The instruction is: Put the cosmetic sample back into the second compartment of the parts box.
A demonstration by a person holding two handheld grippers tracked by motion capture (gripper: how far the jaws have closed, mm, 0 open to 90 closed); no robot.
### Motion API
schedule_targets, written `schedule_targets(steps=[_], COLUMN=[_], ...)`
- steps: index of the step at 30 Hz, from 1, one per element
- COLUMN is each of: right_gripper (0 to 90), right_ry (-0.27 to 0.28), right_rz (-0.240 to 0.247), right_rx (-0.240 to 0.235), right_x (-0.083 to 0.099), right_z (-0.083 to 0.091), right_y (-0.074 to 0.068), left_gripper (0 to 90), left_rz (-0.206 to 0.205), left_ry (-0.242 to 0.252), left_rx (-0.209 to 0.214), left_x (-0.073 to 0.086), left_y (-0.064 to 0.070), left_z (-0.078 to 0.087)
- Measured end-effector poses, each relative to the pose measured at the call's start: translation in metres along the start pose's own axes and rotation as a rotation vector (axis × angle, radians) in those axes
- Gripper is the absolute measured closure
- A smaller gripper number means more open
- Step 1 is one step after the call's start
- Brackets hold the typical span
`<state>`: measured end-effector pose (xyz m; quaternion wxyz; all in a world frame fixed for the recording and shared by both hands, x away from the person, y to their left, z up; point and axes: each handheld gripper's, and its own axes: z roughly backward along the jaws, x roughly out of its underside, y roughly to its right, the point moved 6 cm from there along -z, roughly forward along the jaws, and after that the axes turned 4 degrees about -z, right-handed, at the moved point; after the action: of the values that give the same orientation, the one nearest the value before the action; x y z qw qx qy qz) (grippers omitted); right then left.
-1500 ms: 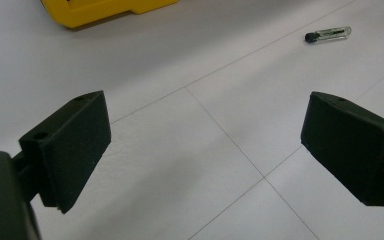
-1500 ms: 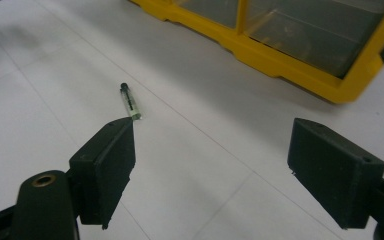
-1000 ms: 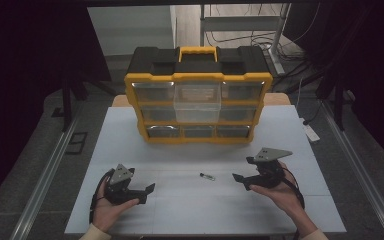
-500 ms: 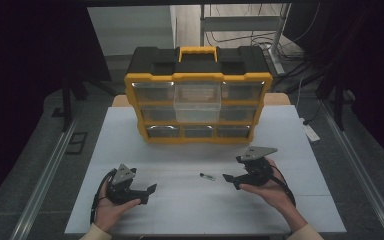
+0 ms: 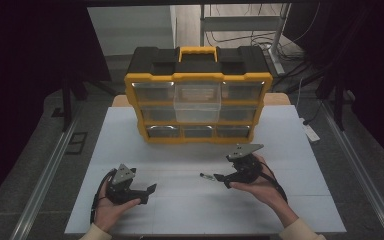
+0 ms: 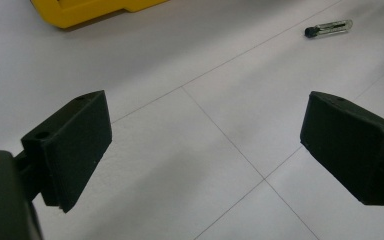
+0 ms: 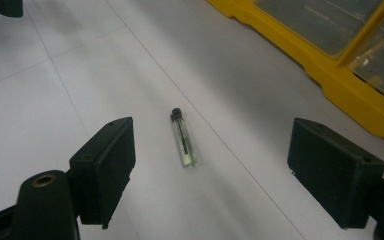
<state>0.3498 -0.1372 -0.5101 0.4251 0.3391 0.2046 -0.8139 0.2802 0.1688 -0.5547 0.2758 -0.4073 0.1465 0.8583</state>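
A small clear glass vial with a black cap (image 7: pixel 183 140) lies flat on the white table (image 5: pixel 190 210), seen from above at the vial (image 5: pixel 206 176) and far off in the left gripper view at the vial (image 6: pixel 328 28). My right gripper (image 5: pixel 221 180) (image 7: pixel 210 175) is open, low over the table just right of the vial, its jaws spread wide to either side of it without touching. My left gripper (image 5: pixel 150 192) (image 6: pixel 205 150) rests open near the table's front left, with bare table between its jaws.
A yellow and black organiser case (image 5: pixel 198 95) with clear drawers stands upright at the back of the table; its middle top drawer (image 5: pixel 196 106) juts out. Its yellow base (image 7: pixel 340 75) is close beyond the vial. A power strip (image 5: pixel 310 131) lies off the right edge.
My right gripper has moved left and forward toward the vial, ending with its jaws on either side of it. The left gripper has hardly moved.
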Motion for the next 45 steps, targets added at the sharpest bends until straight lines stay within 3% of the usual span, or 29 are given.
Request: schedule_targets(steps=[17, 27, 45], right_gripper=[19.9, 20.8, 22.6], right_ry=[-0.037, -0.094, -0.212], right_rz=[0.016, 0.017, 0.060], right_rx=[-0.019, -0.035, -0.056], right_x=[-0.012, -0.013, -0.004], right_z=[-0.015, -0.033, -0.060], right_y=[-0.005, -0.006, -0.005], left_gripper=[7.1, 7.2, 7.2], left_rz=[0.000, -0.002, -0.003], left_ry=[0.007, 0.009, 0.006], left_rx=[0.004, 0.006, 0.006], left_x=[-0.001, -0.001, -0.001], left_y=[0.000, 0.000, -0.001], left_z=[0.001, 0.001, 0.001])
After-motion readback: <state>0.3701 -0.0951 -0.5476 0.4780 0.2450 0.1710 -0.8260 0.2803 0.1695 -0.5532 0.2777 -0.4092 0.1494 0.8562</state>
